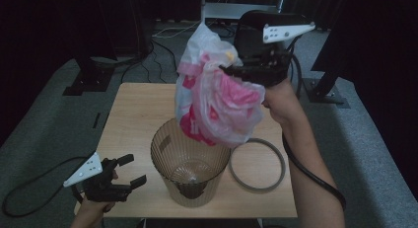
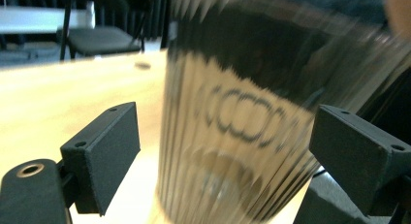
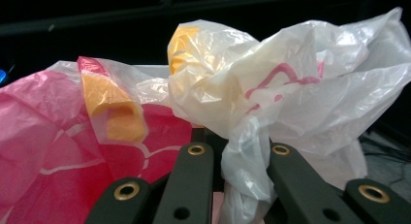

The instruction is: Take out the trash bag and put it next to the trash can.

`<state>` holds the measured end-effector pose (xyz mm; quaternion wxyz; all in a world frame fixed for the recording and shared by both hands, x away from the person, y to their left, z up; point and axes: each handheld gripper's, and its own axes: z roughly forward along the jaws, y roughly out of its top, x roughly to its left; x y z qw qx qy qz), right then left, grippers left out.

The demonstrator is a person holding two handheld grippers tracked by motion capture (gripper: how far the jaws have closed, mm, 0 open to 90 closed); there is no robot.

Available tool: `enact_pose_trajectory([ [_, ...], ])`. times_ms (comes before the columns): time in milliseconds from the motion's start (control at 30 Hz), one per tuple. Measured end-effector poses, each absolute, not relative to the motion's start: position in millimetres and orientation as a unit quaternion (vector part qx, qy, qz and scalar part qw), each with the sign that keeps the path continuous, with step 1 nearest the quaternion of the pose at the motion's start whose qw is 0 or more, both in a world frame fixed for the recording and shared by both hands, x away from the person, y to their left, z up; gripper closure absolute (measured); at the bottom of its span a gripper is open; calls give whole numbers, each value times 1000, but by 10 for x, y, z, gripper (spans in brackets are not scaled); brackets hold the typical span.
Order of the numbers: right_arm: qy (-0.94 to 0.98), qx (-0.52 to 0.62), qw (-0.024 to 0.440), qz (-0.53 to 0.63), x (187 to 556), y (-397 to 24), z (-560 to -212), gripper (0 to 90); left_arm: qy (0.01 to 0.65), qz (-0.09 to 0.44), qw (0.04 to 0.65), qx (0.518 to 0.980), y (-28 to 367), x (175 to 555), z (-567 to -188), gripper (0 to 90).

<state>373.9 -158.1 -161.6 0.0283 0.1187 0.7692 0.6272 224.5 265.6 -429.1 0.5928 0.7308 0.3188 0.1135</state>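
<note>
The bin (image 1: 190, 161), a ribbed, see-through brown tub, stood on the wooden table (image 1: 138, 114) toward the person's edge of it. Everything else is placed from that bin.

Above the bin's far rim hung a crumpled plastic bag (image 1: 217, 99), white with pink and yellow print. Its lowest folds dipped to about the level of the rim on the far right side; whether they touched the rim could not be told. The right gripper (image 1: 231, 70) held the bag up high, above and beyond the bin. In the right gripper view its two black jaws were pinched tight on a twisted white neck of the bag (image 3: 247, 175), with the rest of the plastic billowing out past them.

Just right of the bin a grey ring (image 1: 257, 164) lay flat on the table, close beside the bin's wall but apart from it.

The left gripper (image 1: 132, 170) sat left of the bin, low by the table's near edge, its tips pointing toward the bin's side. Its jaws stood wide apart and gripped nothing. In the left gripper view the blurred bin (image 2: 242, 132) filled the space ahead, between the two pads (image 2: 109, 151) but untouched by either.

Beyond the table, past the bin, dark cables (image 1: 157, 45) trailed over the grey carpet (image 1: 54, 114).
</note>
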Motion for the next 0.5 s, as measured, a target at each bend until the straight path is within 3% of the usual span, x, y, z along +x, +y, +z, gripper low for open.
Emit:
enact_pose_trajectory([
  [133,758,145,49,634,3871,-1712,-1500,868,341,94,559,750,2643,2312,-4581,5],
  [300,753,181,77,628,4064,-1818,-1492,867,363,105,516,769,2597,2400,-4853,5],
  [500,757,234,91,603,4367,-1887,-1808,867,385,117,497,769,2607,2461,-5014,6],
])
